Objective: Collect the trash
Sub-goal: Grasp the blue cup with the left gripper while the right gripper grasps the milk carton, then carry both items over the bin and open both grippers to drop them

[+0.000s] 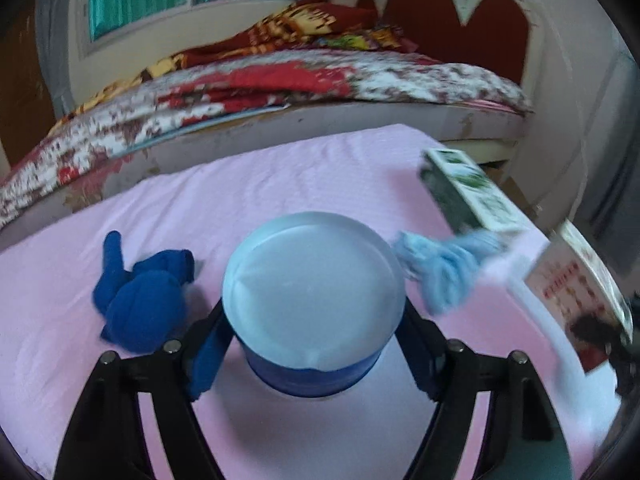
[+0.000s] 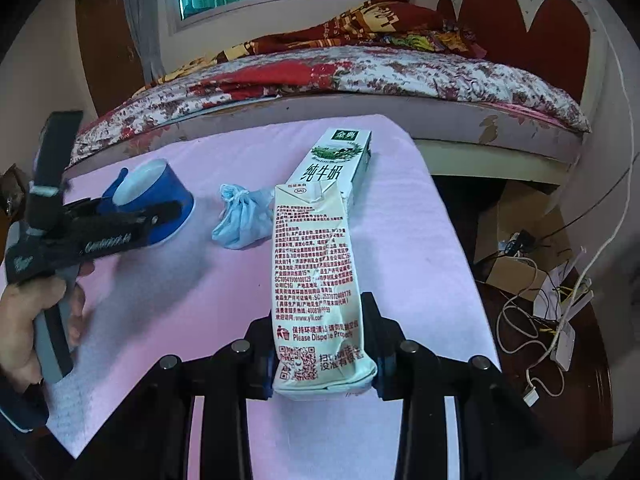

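Observation:
My left gripper [image 1: 312, 344] is shut on a blue paper cup [image 1: 312, 292], held bottom-up above the pink table; it also shows in the right wrist view [image 2: 160, 200]. My right gripper [image 2: 320, 344] is shut on a crumpled white milk carton [image 2: 316, 272], held above the table; the carton shows at the right edge of the left wrist view [image 1: 580, 292]. A second, green-and-white milk carton [image 2: 340, 160] lies on the table beyond it [image 1: 468, 188]. A crumpled light blue mask [image 2: 240, 216] lies between cup and carton [image 1: 444, 268]. A dark blue cloth [image 1: 140, 300] lies left of the cup.
The pink cloth covers the table [image 2: 200, 280], whose right edge [image 2: 452, 216] drops to a floor with cardboard boxes [image 2: 516, 240] and tangled cables [image 2: 548, 320]. A bed with floral quilts [image 2: 360, 72] stands just behind the table.

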The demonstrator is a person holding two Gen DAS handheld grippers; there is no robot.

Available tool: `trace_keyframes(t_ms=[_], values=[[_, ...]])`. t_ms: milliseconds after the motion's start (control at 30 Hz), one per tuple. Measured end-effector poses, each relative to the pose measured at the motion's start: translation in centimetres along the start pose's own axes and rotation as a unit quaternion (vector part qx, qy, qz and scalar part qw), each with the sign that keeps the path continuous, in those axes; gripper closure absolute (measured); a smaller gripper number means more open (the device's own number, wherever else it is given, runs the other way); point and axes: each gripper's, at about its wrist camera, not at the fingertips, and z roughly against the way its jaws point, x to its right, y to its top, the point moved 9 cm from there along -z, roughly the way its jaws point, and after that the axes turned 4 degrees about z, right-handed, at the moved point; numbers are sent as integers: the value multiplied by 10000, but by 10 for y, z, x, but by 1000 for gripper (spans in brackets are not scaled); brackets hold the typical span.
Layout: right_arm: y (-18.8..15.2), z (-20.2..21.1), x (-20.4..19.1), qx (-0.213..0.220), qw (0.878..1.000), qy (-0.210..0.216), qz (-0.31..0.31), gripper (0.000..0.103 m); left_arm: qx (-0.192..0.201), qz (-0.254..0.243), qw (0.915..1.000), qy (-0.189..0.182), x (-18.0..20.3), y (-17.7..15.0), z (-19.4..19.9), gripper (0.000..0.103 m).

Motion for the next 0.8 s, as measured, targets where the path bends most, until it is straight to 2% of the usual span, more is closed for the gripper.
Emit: trace_keyframes(t_ms=[100,333,433,567,800], values=[[-14,24,6,79,9999,-30,-62,66,95,-224,9997,-90,18,-13,29,26],[-66,89,45,76,9989,-315,-349,66,112,-157,9979,-620,65,-42,81,25],[-93,119,65,66,9976,-436,-543,66,52,-272,9954,-914,99,-58,99,25],[-131,155,95,-17,9956,-661,-663,66,23,-708,9895,-1258,160,-82,123,25],[-214,196,165,-395,9863,-1090,-1171,66,-254,-1380,9759,-1673,250,-123,134,25]])
